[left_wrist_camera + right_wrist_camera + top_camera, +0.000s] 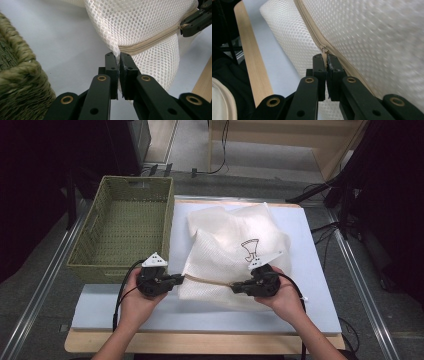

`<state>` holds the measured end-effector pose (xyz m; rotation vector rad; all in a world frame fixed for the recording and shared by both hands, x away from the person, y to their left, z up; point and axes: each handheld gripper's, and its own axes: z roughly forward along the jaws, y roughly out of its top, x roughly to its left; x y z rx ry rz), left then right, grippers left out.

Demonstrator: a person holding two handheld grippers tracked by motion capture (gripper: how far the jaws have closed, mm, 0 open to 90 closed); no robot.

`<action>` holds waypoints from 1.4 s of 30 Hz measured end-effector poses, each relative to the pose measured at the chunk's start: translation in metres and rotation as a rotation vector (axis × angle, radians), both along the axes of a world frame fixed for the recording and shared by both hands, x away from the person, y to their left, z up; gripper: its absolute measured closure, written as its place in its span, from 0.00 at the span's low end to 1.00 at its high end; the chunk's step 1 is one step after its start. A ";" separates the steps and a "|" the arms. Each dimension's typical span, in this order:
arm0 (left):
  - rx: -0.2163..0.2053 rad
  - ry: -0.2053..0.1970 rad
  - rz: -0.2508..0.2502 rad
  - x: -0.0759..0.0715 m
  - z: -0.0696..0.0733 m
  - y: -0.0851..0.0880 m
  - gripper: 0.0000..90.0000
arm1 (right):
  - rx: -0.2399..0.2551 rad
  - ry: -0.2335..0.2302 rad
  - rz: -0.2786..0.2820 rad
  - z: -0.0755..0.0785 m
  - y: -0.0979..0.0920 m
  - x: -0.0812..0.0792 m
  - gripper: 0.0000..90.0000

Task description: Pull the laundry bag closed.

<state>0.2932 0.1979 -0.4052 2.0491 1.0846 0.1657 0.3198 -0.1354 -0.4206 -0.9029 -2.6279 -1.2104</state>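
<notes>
A white mesh laundry bag [220,260] with a beige zipper [207,280] along its near edge lies on the pale blue mat [310,285]. My left gripper [181,278] is shut on the bag's left corner, where the zipper [150,41] ends in the mesh [140,20]. My right gripper [235,289] is shut on the zipper further right, and in the right gripper view its jaws pinch the zipper pull [325,50] on the mesh bag [374,37]. The zipper is stretched taut between the two grippers. A black printed figure [250,249] marks the cloth behind.
A green woven basket [122,227] stands empty at the left of the mat, close to my left hand; its rim [22,75] sits beside the left jaws. The table's wooden edge [200,341] runs along the front. Cables lie on the floor beyond.
</notes>
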 end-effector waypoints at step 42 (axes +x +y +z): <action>0.000 0.026 -0.056 0.006 0.005 -0.003 0.96 | 0.011 0.011 -0.057 -0.003 -0.032 -0.007 0.98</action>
